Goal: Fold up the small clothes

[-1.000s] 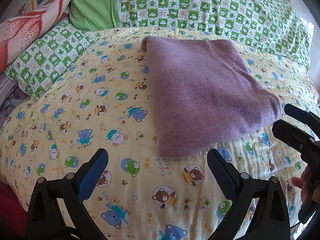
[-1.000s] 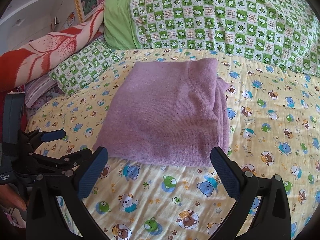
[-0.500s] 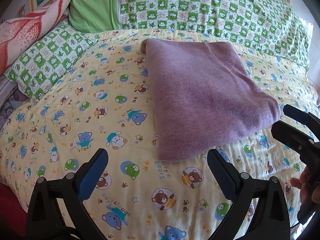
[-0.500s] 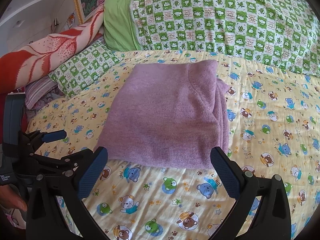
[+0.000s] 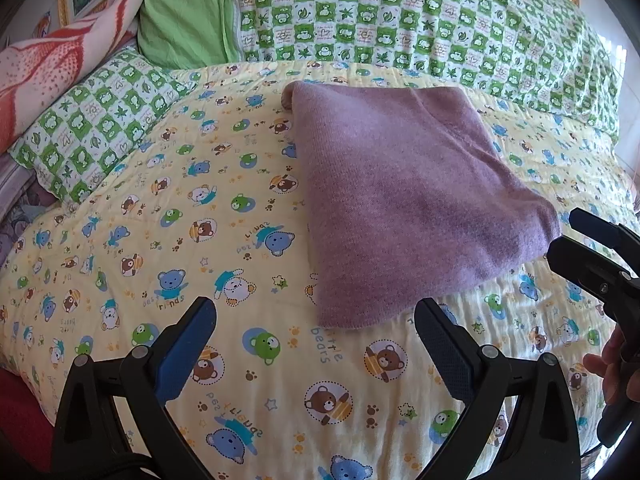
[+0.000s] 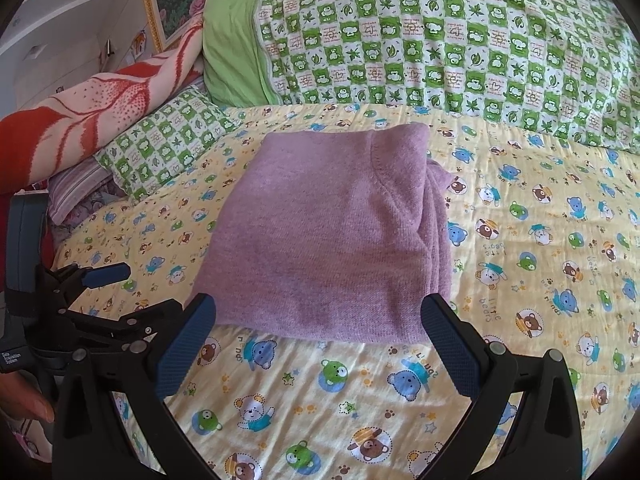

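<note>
Both the left tongs (image 5: 314,334) and right tongs (image 6: 318,330) are held wide open and empty above the bed (image 5: 120,248). Just beyond them, a folded purple sweater (image 6: 332,236) is laid on the bear-print quilt (image 6: 540,240).

Bright, even daylight; sharp focus, fisheye bending and dark corners.

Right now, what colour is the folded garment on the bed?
The folded garment is plain purple, a soft lilac knit. The right wrist view shows it best.
</note>
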Available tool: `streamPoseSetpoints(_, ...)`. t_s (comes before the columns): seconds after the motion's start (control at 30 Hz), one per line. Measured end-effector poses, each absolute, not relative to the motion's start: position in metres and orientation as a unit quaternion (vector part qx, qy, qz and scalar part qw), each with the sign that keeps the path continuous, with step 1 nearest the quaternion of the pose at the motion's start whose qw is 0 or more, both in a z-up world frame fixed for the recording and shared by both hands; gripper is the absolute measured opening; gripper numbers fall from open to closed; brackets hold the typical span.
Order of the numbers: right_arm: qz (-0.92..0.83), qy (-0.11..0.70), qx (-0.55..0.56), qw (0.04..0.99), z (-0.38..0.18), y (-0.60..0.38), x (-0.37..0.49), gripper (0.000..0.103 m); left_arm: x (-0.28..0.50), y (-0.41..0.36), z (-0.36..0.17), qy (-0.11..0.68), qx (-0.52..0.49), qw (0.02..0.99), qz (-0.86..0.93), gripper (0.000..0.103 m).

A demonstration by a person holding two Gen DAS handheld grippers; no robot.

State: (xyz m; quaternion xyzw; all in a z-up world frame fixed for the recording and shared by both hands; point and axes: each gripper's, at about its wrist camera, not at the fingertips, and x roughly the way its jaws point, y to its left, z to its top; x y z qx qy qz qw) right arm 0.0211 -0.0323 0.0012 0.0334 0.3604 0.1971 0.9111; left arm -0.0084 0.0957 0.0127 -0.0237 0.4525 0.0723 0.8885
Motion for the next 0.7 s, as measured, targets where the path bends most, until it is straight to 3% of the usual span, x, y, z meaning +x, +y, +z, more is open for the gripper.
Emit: streamPoseSetpoints(0.7, 0.191, 0.358, 0.045, 0.913, 0.0042, -0.0403, 0.0261, 0.102, -0.0022, 0.0929, 0.0153, 0.454, 0.003, 0.887, 0.082, 0.099)
